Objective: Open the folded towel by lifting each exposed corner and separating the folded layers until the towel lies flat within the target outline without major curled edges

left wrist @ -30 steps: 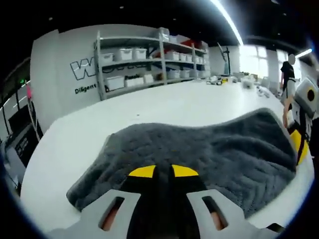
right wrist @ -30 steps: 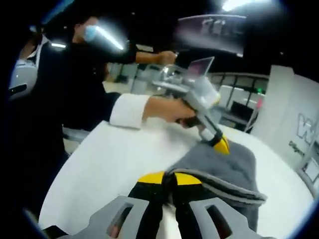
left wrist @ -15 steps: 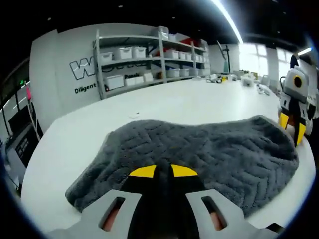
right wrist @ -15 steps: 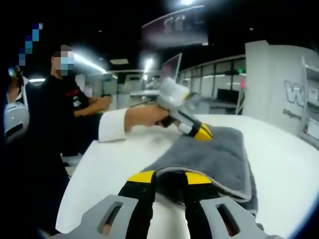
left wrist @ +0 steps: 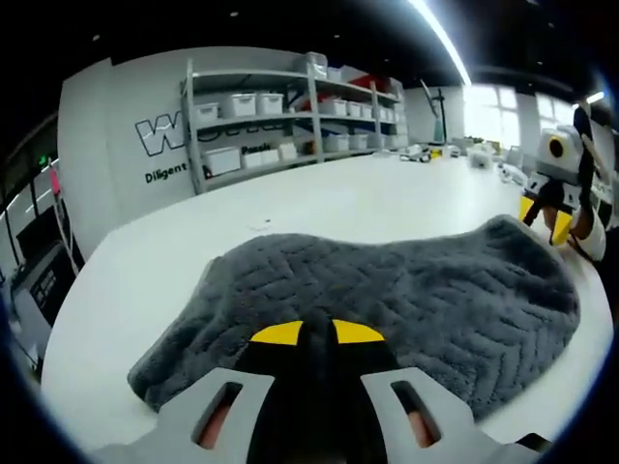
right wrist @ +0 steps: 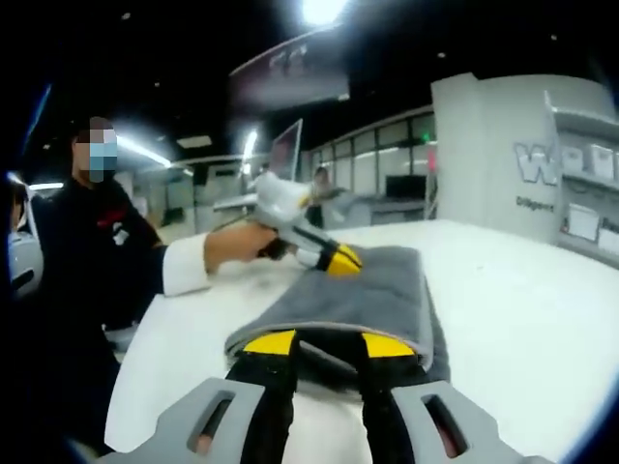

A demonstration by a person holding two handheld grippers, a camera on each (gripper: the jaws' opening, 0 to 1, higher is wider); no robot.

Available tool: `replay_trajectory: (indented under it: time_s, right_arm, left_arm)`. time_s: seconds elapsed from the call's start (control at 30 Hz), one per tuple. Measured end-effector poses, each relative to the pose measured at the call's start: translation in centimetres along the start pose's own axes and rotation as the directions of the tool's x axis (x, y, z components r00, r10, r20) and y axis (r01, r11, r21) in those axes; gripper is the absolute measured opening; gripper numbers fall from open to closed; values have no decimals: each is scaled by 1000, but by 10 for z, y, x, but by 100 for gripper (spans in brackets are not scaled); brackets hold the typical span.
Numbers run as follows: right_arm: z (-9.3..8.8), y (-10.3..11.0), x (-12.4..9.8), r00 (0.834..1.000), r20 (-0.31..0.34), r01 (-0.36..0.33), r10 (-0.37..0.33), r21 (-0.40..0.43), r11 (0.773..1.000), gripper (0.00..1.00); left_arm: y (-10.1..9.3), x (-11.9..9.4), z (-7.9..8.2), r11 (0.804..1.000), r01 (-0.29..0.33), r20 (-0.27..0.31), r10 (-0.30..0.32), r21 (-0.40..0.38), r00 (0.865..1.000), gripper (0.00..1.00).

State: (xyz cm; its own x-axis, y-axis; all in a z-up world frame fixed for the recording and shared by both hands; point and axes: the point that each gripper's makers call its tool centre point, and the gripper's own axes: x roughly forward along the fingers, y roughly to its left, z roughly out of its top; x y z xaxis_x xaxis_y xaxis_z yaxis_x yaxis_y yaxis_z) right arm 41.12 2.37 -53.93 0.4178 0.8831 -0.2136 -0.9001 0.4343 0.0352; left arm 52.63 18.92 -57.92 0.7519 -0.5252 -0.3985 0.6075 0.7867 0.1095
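Left gripper view has the grey towel [left wrist: 387, 300] spread on the white counter [left wrist: 319, 203], and the left gripper [left wrist: 317, 333] has its jaws pinched together on the near hem at 6 o'clock. Right gripper [left wrist: 545, 208] hovers off the far corner around 3 o'clock. In the right gripper view the right gripper [right wrist: 326, 344] has its jaws parted, holding nothing, just short of the towel's edge. You can still see stacked layers there with a doubled hem, so I'd say it's at best halfway: at least one fold left to peel open, then flattening. No target outline I can make out.
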Motion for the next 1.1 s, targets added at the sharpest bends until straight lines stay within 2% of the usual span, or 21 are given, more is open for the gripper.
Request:
replay_trajectory:
  time_s: [0.1, 0.23, 0.33, 0.4, 0.63, 0.83, 1.1]
  right_arm:
    - [5, -9, -3, 999, 30, 33, -34, 46, 998, 22]
    - [13, -30, -12, 989, 83, 112, -121, 100, 989, 23]
    - [12, -41, -16, 986, 83, 135, -146, 134, 982, 23]
    - [9, -42, -16, 983, 74, 159, -170, 142, 977, 23]
    - [-9, -43, -10, 982, -3, 189, -191, 161, 969, 26]
    - [-27, -41, -4, 978, -71, 203, -194, 157, 967, 28]
    - [-37, -38, -3, 974, -115, 210, -192, 163, 964, 27]
  left_arm:
    - [0, 0, -1, 1000, 3, 2, -3, -6, 1000, 9]
    - [-1, 0, -1, 1000, 2, 3, -2, -5, 1000, 9]
    - [-2, 0, -1, 1000, -2, 1, 2, 7, 1000, 9]
    - [-3, 0, -2, 1000, -4, 0, 4, 13, 1000, 9]
    - [-4, -1, -2, 1000, -7, -3, 7, 24, 1000, 9]
    - [-6, -2, -3, 1000, -7, -3, 7, 27, 1000, 9]
    - [-7, -2, -3, 1000, -7, -3, 8, 28, 1000, 9]
